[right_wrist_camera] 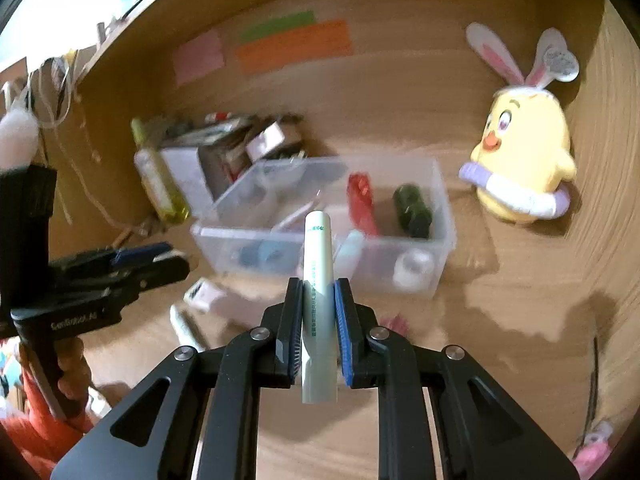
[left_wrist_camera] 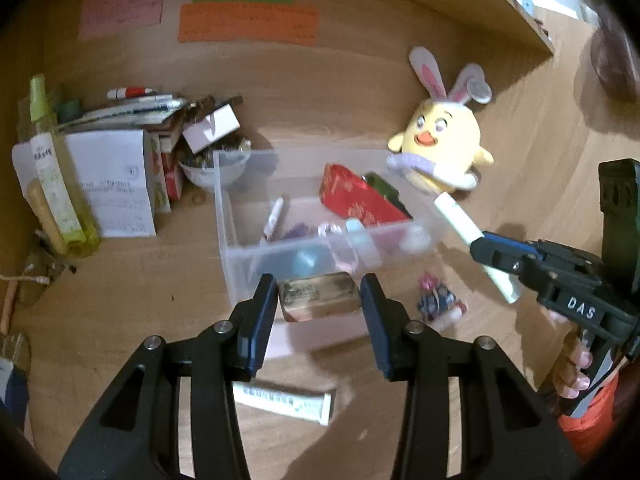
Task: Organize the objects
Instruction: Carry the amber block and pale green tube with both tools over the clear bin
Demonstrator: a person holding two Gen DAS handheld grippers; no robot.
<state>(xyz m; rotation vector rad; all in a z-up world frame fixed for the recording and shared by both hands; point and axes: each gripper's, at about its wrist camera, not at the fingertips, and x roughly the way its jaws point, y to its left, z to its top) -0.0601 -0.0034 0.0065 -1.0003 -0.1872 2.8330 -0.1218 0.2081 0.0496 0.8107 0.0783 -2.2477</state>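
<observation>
- Tube point(right_wrist_camera: 318, 280) in my right wrist view: my right gripper point(right_wrist_camera: 318, 320) clamps its middle, above the desk just short of the clear bin point(right_wrist_camera: 440, 200) — I should clear the near rim, then let go over the bare middle.
- Left wrist view: my left gripper point(left_wrist_camera: 318, 312) spreads wide and empty around a small tin point(left_wrist_camera: 318, 298) by the bin's front wall — open desk lies to its left.

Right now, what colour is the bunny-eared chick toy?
Yellow chick toy, with pink-and-white ears; clearest in the right wrist view.
</observation>
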